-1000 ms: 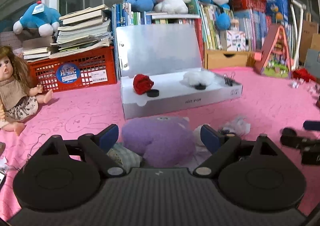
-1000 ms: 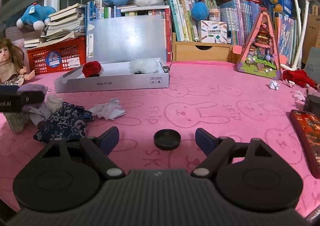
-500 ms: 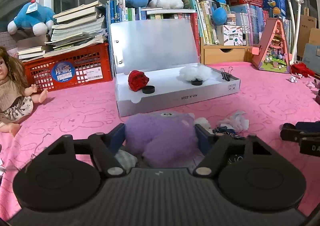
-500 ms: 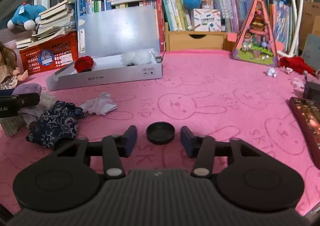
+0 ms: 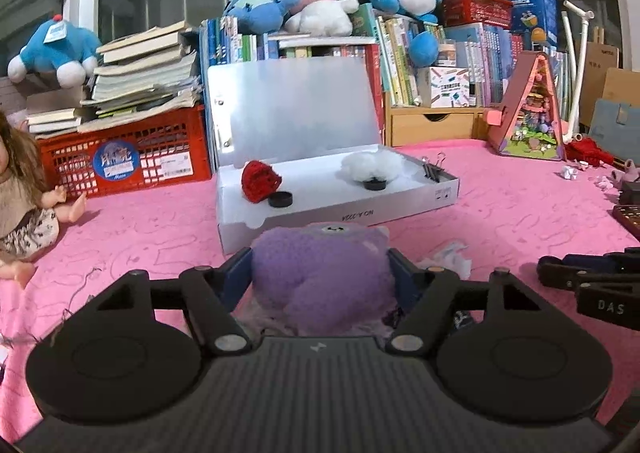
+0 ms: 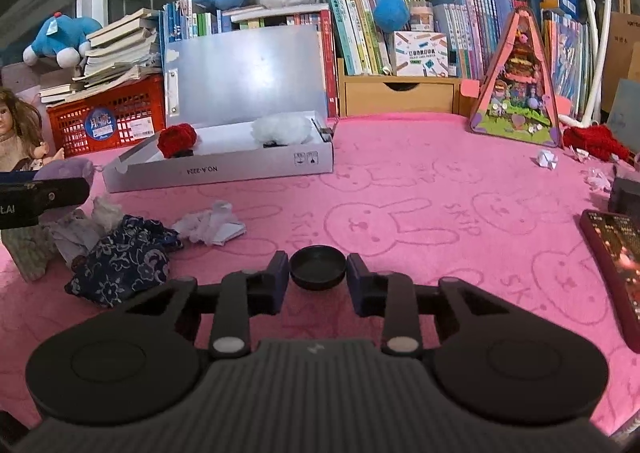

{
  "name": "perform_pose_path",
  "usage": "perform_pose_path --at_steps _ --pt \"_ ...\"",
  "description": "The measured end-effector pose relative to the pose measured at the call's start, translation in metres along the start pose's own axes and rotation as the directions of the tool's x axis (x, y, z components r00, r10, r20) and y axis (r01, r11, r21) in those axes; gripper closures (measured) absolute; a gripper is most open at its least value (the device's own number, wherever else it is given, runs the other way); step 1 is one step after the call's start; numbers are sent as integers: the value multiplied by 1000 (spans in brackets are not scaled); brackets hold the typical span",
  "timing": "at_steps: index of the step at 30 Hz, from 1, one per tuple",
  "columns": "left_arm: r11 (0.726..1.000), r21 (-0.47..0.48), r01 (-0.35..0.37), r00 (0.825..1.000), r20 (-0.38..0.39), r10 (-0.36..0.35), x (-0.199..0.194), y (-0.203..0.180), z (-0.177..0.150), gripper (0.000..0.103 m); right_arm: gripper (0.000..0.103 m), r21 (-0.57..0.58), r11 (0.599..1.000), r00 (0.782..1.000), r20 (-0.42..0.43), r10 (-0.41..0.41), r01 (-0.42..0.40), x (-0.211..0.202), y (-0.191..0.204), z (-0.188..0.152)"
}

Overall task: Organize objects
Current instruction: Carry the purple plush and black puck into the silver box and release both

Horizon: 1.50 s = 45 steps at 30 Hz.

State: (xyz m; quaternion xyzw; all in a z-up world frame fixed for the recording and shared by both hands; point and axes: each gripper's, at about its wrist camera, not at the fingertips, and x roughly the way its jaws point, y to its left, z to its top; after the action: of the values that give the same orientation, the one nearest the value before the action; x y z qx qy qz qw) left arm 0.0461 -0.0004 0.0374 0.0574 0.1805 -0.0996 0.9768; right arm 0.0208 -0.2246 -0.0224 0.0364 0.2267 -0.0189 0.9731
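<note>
The blue fingers (image 5: 237, 277) of the left gripper (image 5: 320, 273) pressed against both flanks of the purple plush toy (image 5: 322, 277), clamping it just in front of the white box (image 5: 340, 209) on the pink blanket (image 5: 160, 221). The toy's small face sat on its top edge, turned toward the box, and its long axis ran crosswise from finger to finger. In the right wrist view, the right gripper (image 6: 318, 271) had its fingers (image 6: 277, 277) closed in on the black round cap (image 6: 317, 267), each touching or all but touching its rim; the cap lay flat on the blanket with its hollow side up, so it had no long axis. The box stood with its lid raised, its long side running left to right, and held a red knitted ball (image 5: 260, 181), a white fluffy ball (image 5: 370, 167), two more black caps (image 5: 280, 199) and binder clips (image 5: 434, 169). A dark floral pouch (image 6: 124, 261) and crumpled paper (image 6: 212, 223) lay to the left of the right gripper, well apart from the box.
</note>
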Motion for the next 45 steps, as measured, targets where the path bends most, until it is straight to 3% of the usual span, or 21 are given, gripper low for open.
perform_pose_path --at_steps 11,21,45 --pt "1000 14 13 1000 12 -14 -3 -5 11 28 67 -19 1000 1000 21 17 -17 0 7 9" --pt "999 -25 27 1000 -8 -28 8 4 28 28 67 39 996 996 -26 84 -83 17 5 35" --pt "992 -130 -3 991 -133 -14 100 36 91 28 67 91 978 977 -90 196 -188 94 0 127"
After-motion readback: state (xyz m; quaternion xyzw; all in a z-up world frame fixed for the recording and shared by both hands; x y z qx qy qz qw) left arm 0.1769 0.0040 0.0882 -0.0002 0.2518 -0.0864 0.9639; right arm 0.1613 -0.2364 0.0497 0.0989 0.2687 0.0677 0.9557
